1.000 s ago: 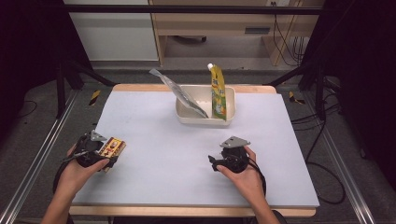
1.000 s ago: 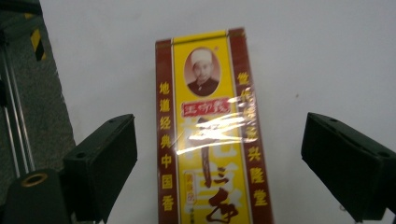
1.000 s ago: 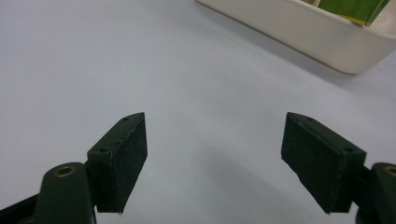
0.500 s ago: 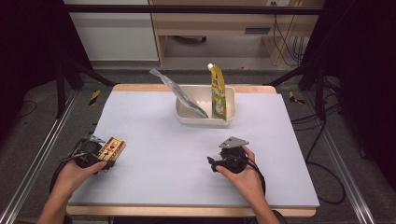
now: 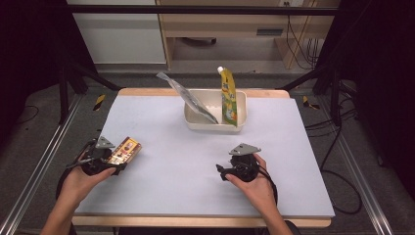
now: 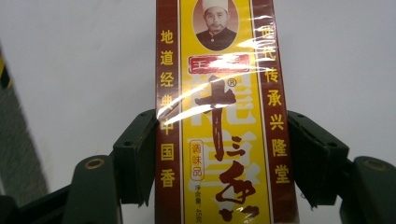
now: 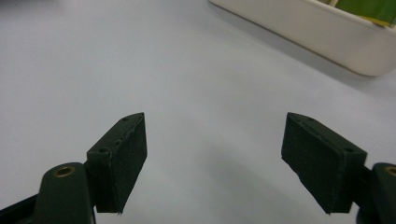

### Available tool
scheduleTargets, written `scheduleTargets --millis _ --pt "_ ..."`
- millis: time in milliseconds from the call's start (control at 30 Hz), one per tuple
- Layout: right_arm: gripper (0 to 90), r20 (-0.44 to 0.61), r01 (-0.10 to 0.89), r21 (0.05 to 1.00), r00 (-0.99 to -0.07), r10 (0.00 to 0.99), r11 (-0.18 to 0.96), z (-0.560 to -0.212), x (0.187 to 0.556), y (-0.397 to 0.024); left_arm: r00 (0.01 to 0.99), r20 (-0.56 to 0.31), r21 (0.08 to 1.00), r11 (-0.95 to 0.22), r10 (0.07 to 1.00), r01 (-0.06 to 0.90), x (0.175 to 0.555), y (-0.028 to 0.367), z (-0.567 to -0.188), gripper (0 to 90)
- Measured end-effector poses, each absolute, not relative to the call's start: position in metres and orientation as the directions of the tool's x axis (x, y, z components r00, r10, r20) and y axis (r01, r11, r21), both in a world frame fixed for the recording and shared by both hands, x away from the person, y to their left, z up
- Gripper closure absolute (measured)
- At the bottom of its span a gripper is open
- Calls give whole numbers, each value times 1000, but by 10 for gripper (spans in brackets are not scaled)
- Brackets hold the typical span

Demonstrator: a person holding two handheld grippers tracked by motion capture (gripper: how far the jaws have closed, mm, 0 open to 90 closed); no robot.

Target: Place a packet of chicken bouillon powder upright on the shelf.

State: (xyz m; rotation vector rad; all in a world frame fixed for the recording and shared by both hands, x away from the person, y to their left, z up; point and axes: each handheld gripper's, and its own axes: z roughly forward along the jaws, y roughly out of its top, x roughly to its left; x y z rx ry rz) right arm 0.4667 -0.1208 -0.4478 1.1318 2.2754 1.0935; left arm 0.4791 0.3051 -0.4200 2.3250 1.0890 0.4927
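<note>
Gripping the yellow-and-maroon seasoning box (image 6: 219, 130) by its long sides, the left gripper (image 5: 105, 159) has just been closing its jaws, and both pads now sit against the carton near the table's (image 5: 166, 186) front left corner, well apart from the white tub (image 5: 213, 125). The right gripper (image 5: 235, 169) rests with jaws wide and empty. A silver pouch (image 5: 186, 97) and a yellow spouted pouch (image 5: 228, 95) already stand in the tub; the box looks like the last item to go in.
</note>
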Motion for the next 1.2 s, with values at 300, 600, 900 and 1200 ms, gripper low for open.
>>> scheduleTargets --millis 300,600,900,1200 --pt "214 107 513 798 -638 762 317 -431 470 -118 746 129 613 -644 653 458 482 225 -425 319" --pt "314 173 531 797 -658 733 289 -418 478 -116 810 183 618 -706 558 346 482 177 -435 319" --pt "339 233 558 771 -697 678 309 -422 489 -94 822 195 632 -710 535 312 477 173 -438 319" --pt "326 273 578 758 -702 658 303 -413 501 -81 829 235 657 -711 508 250 474 162 -430 319"
